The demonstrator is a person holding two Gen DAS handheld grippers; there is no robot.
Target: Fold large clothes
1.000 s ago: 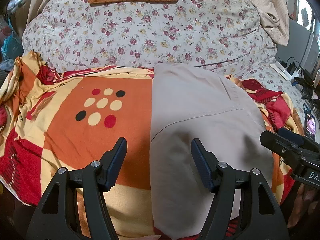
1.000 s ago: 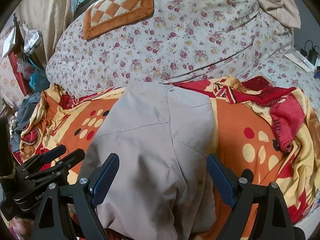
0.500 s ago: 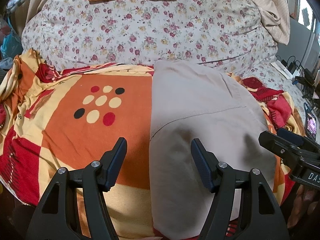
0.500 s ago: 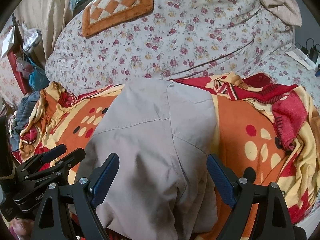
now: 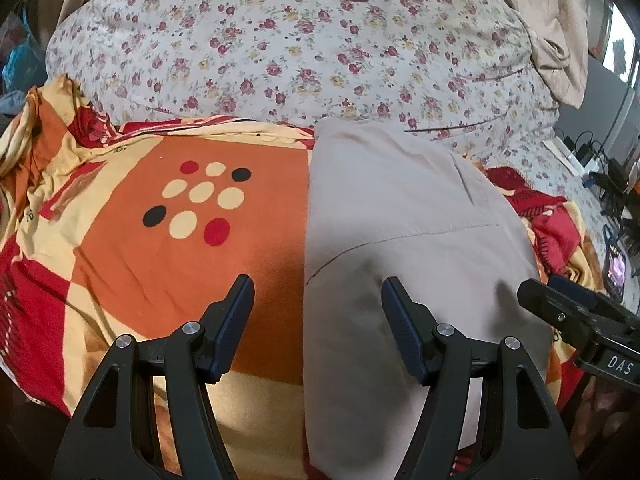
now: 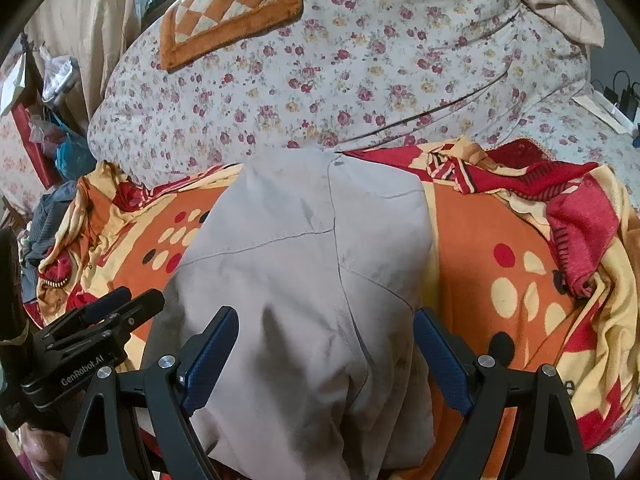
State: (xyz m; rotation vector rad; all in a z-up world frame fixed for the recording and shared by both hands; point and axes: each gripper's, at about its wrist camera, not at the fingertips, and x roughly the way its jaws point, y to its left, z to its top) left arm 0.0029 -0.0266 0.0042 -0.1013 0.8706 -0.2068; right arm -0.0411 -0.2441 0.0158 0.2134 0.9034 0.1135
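A large beige garment (image 5: 400, 248) lies folded lengthwise on an orange, red and yellow blanket (image 5: 140, 256); it also shows in the right wrist view (image 6: 304, 280). My left gripper (image 5: 318, 300) is open and empty, hovering over the garment's left edge near its near end. My right gripper (image 6: 326, 340) is open and empty, above the garment's near end. The right gripper shows at the right of the left wrist view (image 5: 576, 308), the left gripper at the left of the right wrist view (image 6: 100, 320).
A big floral quilt bundle (image 5: 300, 52) with an orange checked cushion (image 6: 232, 4) rises behind the blanket. Cables and chargers (image 5: 600, 160) lie at the far right. Bags and clutter (image 6: 52, 136) stand at the left. The blanket is bunched at the right (image 6: 576, 216).
Both grippers have shifted slightly forward over the garment. Both stay open; the garment has not moved.
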